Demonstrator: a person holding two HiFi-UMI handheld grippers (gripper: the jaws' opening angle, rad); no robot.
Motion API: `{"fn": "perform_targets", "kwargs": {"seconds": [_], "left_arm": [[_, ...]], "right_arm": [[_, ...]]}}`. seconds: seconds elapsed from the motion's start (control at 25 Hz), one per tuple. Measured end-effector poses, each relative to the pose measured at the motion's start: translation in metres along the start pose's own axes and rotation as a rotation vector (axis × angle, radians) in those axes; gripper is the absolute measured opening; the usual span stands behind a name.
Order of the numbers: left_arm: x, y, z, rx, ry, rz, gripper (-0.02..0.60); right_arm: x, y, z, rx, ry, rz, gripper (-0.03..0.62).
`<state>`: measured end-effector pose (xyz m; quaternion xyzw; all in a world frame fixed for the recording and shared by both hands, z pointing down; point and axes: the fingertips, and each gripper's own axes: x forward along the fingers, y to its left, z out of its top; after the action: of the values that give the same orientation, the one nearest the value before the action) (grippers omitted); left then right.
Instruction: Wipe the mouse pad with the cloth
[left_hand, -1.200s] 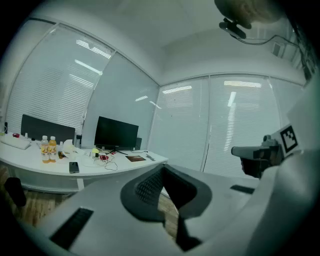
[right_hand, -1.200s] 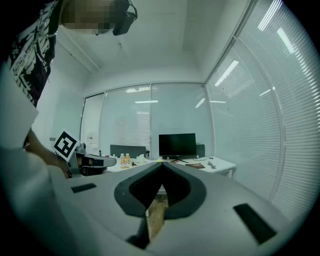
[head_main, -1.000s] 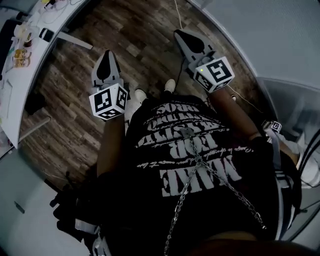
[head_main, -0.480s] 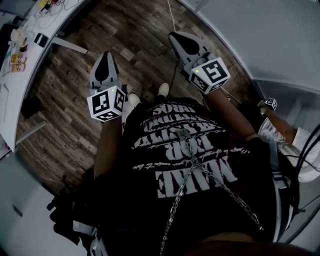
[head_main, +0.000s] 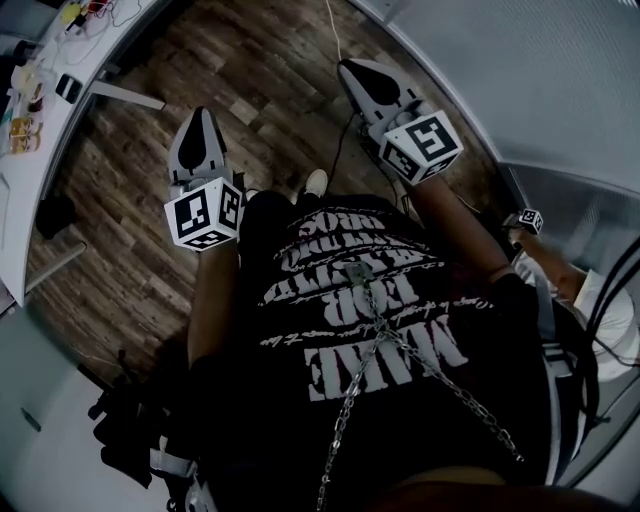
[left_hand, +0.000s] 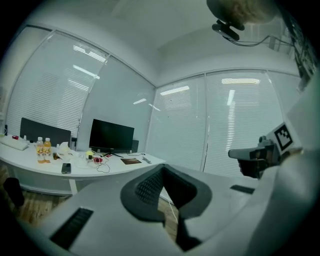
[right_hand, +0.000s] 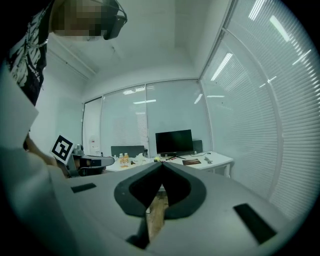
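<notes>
Both grippers are held out level in front of the person, above a wooden floor (head_main: 270, 80). The left gripper (head_main: 200, 114) is shut with nothing between its jaws, and its tips (left_hand: 162, 166) meet. The right gripper (head_main: 350, 68) is shut and empty too, its tips (right_hand: 161, 164) closed together. A brown mouse pad (left_hand: 131, 161) lies far ahead on a curved white desk (left_hand: 30, 165), in front of a black monitor (left_hand: 111, 136). The right gripper view also shows the mouse pad (right_hand: 191, 162). I cannot make out a cloth; something white and crumpled (left_hand: 64, 148) lies near the bottles.
On the desk stand two bottles (left_hand: 42, 150), a phone (left_hand: 66, 168) and cables. The desk's edge (head_main: 40, 150) curves along the left of the head view. Blinds cover the glass walls. Another small marker cube (head_main: 529, 220) and a person's arm show at the right.
The person has stepped across the wooden floor. Both grippers stay shut; the left one has drifted left in the head view. The small marker cube at the right has come further into view.
</notes>
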<state>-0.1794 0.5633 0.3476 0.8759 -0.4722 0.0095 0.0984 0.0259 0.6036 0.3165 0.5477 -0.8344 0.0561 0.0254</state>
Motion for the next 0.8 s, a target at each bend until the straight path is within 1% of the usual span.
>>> {"fn": "perform_targets", "kwargs": {"seconds": [0.2, 0.4, 0.64, 0.8], "left_arm": [[0.001, 0.011, -0.008, -0.010, 0.020, 0.051, 0.000], [0.021, 0.034, -0.009, -0.025, 0.036, 0.076, 0.000], [0.066, 0.060, -0.008, -0.033, 0.037, 0.045, 0.000], [0.108, 0.079, 0.004, -0.043, 0.027, 0.016, 0.000]], "right_arm": [[0.007, -0.014, -0.006, 0.031, 0.006, 0.009, 0.000], [0.040, -0.024, -0.008, 0.045, 0.023, 0.023, 0.000], [0.087, -0.042, -0.007, 0.006, 0.023, 0.017, 0.000], [0.118, -0.053, 0.000, 0.002, 0.035, 0.006, 0.000]]}}
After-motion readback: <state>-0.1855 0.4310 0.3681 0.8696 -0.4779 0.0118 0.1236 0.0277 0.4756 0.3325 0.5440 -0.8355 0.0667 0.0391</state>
